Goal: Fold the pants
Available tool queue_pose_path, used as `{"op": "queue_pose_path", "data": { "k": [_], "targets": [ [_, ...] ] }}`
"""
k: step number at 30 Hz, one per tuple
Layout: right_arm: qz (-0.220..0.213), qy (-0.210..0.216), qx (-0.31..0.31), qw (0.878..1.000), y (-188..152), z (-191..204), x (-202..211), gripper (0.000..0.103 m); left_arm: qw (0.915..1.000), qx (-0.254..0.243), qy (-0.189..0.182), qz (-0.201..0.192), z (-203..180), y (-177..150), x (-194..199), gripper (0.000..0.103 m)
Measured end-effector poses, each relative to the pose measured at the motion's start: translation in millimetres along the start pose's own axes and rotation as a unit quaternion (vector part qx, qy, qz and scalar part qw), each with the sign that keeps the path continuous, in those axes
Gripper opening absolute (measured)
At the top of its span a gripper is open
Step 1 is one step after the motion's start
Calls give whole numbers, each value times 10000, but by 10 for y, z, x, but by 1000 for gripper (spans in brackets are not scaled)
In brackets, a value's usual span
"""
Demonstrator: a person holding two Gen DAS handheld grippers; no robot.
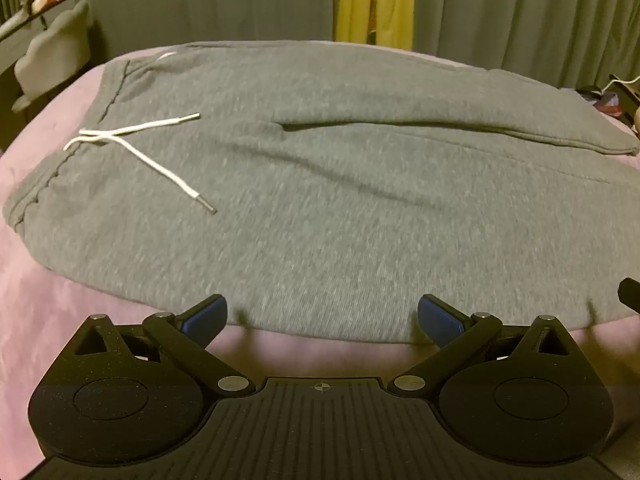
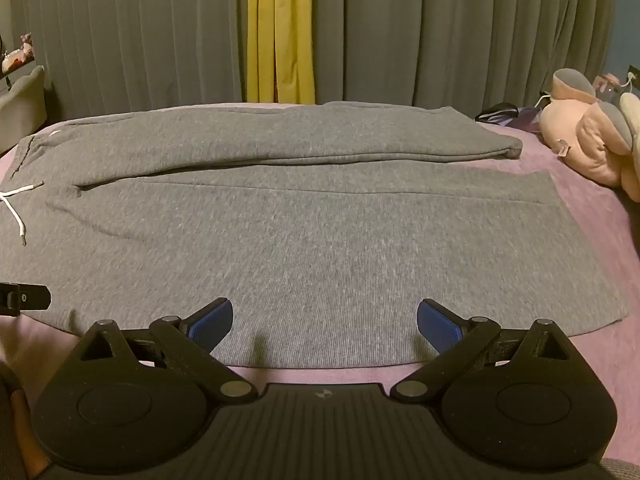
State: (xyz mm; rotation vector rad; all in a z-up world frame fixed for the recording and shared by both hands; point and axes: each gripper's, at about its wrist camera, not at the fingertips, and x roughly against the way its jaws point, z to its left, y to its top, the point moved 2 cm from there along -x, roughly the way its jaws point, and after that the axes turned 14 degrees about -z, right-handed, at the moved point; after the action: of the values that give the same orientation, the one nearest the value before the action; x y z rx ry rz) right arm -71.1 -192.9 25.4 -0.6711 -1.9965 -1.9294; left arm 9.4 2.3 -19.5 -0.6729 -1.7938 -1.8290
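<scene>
Lying flat on the bed, the soft, limp pants look best pinched at the near edge; both jaws gape wide, empty.

Bare bed sheet lies open along the near edge of the pants. A plush toy crowds the bed's right end; curtains close off the far side.

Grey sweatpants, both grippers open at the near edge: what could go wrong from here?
1. The left gripper or right gripper could pinch the pink bedsheet together with the grey sweatpants.
2. The loose white drawstring may get trapped in the fold.
3. The far leg overlaps the near one, so folding could go uneven.
</scene>
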Motion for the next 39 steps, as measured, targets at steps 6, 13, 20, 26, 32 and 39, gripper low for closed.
{"op": "queue_pose_path", "data": {
  "k": [6,13,20,26,32,39],
  "targets": [
    [-4,5,-2,10000,0,-4,2,99,10000,-4,-5,6,4,3,-1,103],
    [-7,5,-7,10000,-2,-4,7,99,10000,-4,-11,6,10,0,0,103],
    [-9,-2,-11,10000,-1,-11,8,99,10000,-2,-18,13,13,2,-1,103],
    [-18,-31,-47,10000,9,-18,12,99,10000,3,-23,9,31,-16,0,103],
    [-36,-59,-73,9999,18,-13,8,99,10000,1,-28,17,34,-10,-2,103],
    [-32,-75,-134,9999,21,-25,-12,99,10000,22,-27,28,76,-30,0,103]
  ]
}}
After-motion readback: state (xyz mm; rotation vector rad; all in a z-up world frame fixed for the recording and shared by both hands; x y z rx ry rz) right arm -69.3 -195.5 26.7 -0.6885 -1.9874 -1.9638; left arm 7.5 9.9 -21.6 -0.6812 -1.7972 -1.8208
